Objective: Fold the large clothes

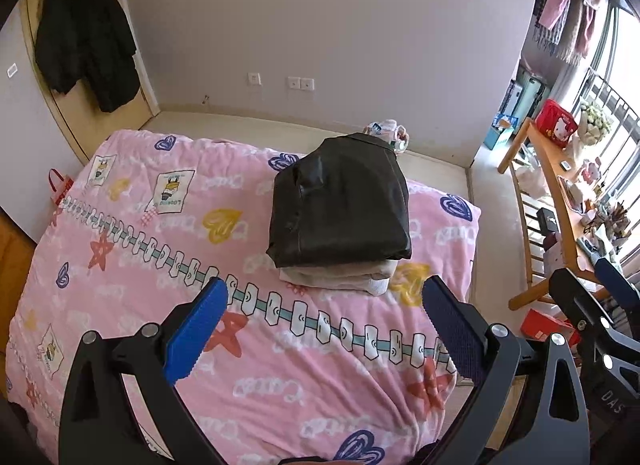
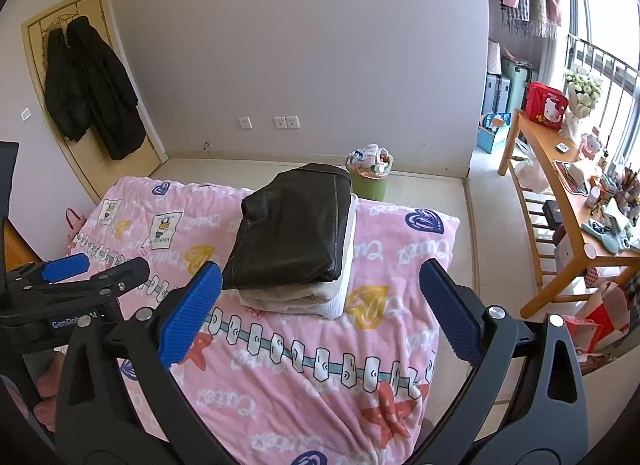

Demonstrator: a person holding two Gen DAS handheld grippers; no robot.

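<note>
The folded black jacket (image 1: 340, 201) sits mid-frame atop a white one (image 1: 340, 279) on the bed (image 1: 280, 365); it looks heavy, slippery, so grab edges; both hand-held grippers (image 1: 324, 329) (image 2: 320, 325) hang wide, empty.

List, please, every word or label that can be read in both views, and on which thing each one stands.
"GenRob…", cut off: left gripper body.
"DAS": right gripper body.
"Cutted", upside down, repeated: pink blanket.
"Looking…", upside down, rest blurred: cartoon patch on the blanket.
Red bag, desk items: too small to read.
</note>
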